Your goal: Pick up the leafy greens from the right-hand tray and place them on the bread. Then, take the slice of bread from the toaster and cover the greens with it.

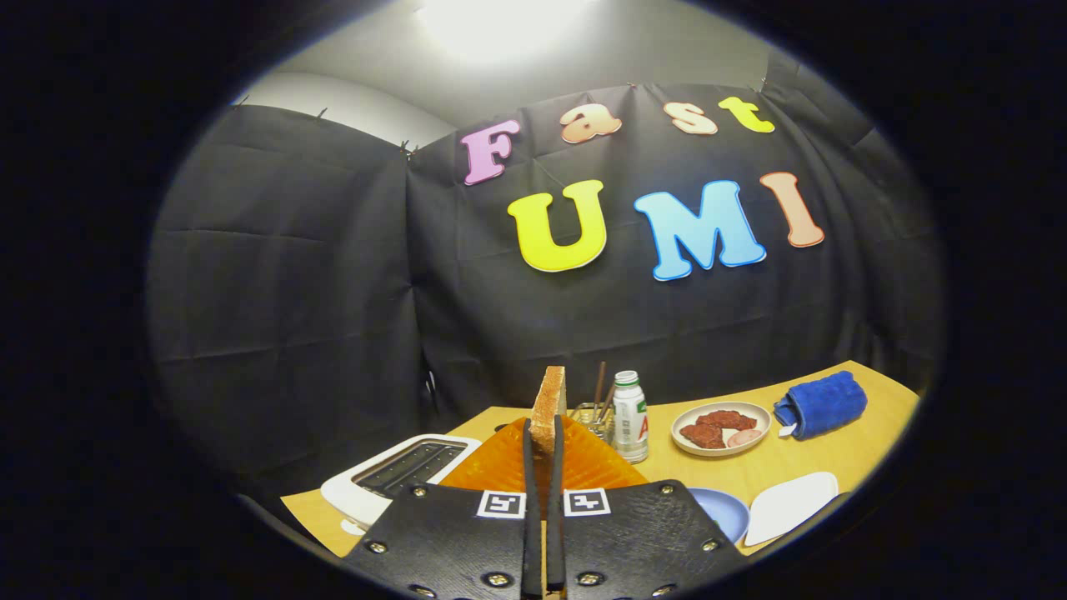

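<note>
My gripper is shut on a slice of bread, which stands on edge between the fingers and rises above their tips. The white toaster lies below and to the left of the fingers, its two dark slots showing nothing inside. An orange ridged mat or plate spreads just under and ahead of the fingers. A white tray sits to the right of the fingers, next to a blue plate. No greens can be made out.
On the wooden table beyond the fingers stand a small white bottle, a glass holder with sticks, a plate of red meat slices and a rolled blue towel. The black cloth wall closes the back.
</note>
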Tool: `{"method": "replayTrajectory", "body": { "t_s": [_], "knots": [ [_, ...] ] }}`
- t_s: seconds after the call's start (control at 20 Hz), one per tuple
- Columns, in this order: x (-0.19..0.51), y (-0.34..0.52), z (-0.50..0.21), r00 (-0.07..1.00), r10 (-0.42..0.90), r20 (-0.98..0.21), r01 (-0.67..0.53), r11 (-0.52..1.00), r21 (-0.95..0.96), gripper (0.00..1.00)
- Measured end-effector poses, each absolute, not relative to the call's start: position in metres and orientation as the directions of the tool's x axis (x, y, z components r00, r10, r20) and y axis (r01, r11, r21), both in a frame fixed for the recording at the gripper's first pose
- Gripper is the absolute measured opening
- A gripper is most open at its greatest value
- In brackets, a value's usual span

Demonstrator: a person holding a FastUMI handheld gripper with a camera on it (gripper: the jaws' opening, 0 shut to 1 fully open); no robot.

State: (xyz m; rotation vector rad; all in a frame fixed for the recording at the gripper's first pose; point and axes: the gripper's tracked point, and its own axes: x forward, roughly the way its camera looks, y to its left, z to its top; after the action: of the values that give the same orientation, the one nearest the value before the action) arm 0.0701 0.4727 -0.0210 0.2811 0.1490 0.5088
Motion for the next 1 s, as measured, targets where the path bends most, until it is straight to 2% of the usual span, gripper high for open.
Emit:
{"method": "replayTrajectory", "body": {
  "t_s": [0.55, 1.0],
  "knots": [
    [0.103, 0.376, -0.087, 0.905, 0.366, -0.217, -0.324, 0.923, 0.205, 0.03],
    [0.105, 0.362, -0.144, 0.873, 0.366, -0.322, -0.346, 0.931, 0.118, 0.03]
  ]
}}
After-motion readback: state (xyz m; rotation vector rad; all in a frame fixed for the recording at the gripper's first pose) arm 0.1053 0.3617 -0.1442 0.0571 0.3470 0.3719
